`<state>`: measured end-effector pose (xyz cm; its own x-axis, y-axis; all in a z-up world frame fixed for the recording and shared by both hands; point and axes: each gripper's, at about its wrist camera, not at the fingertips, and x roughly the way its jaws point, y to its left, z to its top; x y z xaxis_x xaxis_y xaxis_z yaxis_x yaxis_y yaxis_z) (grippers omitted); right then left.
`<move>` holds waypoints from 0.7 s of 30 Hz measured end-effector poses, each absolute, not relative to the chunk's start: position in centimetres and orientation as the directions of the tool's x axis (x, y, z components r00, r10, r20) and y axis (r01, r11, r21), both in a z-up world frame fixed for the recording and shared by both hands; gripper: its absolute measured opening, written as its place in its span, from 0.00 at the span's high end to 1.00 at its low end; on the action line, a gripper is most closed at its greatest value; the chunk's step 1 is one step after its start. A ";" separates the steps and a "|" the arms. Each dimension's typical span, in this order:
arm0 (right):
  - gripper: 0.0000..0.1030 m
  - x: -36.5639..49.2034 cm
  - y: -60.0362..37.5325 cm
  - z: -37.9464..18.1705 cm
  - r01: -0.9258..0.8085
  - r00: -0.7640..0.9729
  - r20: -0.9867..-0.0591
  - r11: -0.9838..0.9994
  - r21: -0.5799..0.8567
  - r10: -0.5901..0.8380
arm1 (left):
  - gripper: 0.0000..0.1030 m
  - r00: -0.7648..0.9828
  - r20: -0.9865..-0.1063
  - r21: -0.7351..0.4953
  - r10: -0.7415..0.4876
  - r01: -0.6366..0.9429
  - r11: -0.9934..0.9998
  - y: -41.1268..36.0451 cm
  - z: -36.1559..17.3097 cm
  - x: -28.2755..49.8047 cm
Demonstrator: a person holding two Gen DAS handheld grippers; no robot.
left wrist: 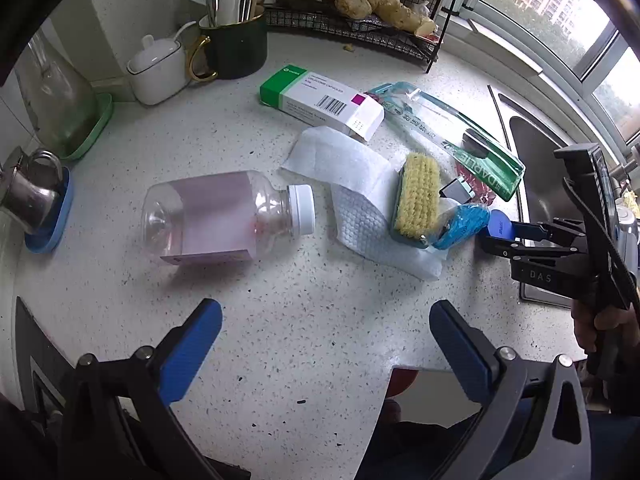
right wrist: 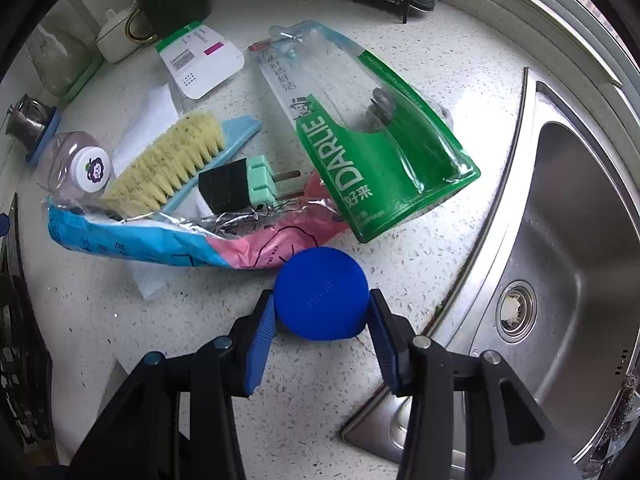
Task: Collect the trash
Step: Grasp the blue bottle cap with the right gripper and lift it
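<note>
1. Around my work area on the white speckled stone desk (left wrist: 304,320) lie a clear plastic bottle with a pink label and white cap (left wrist: 224,220), a white-and-green medicine carton (left wrist: 320,102), a white paper towel (left wrist: 352,196), a yellow-bristled scrub brush with a pale blue handle (right wrist: 168,168), a green-and-clear Darlie toothbrush package (right wrist: 372,128) and a crumpled blue-and-pink plastic wrapper (right wrist: 160,244).
2. The wrapper lies just beyond the round blue plastic cap (right wrist: 322,294); the stainless steel sink (right wrist: 560,240) borders the desk on the cap's other side.
3. Only the right wrist view shows a black-and-mint plug adapter (right wrist: 244,188) in full, resting on the wrapper, and the sink drain (right wrist: 516,312). Only the left wrist view shows the black wire rack holding ginger roots (left wrist: 360,4) and the dark green mug of utensils (left wrist: 236,44).
4. My right gripper (right wrist: 322,320) points steeply down, its blue pads (right wrist: 262,336) pressed against opposite sides of the blue cap on the desk.
5. My left gripper (left wrist: 326,344) hovers over bare desk, jaws spread wide and empty, near the bottle.
</note>
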<state>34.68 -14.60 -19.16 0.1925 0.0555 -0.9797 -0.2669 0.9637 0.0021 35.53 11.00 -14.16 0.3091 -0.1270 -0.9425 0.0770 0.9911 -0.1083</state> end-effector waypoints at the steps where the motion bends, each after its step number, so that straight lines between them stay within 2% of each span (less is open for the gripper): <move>1: 0.58 34.6 -14.7 -19.1 -0.266 0.196 -0.979 0.964 0.005 0.059 | 0.00 0.311 -0.942 -0.108 -0.127 0.076 0.991 11.0 -14.1 35.5; 21: 0.58 31.4 -14.5 -12.8 -0.290 0.301 -0.950 0.957 -0.012 0.079 | 0.00 0.359 -0.922 -0.145 -0.147 0.034 0.989 14.3 -12.7 34.8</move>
<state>31.40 -14.49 -12.81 0.3011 0.0792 -0.9503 -0.2903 0.9569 -0.0122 34.83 14.33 -12.69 0.3586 -0.1471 -0.9218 0.0338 0.9889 -0.1447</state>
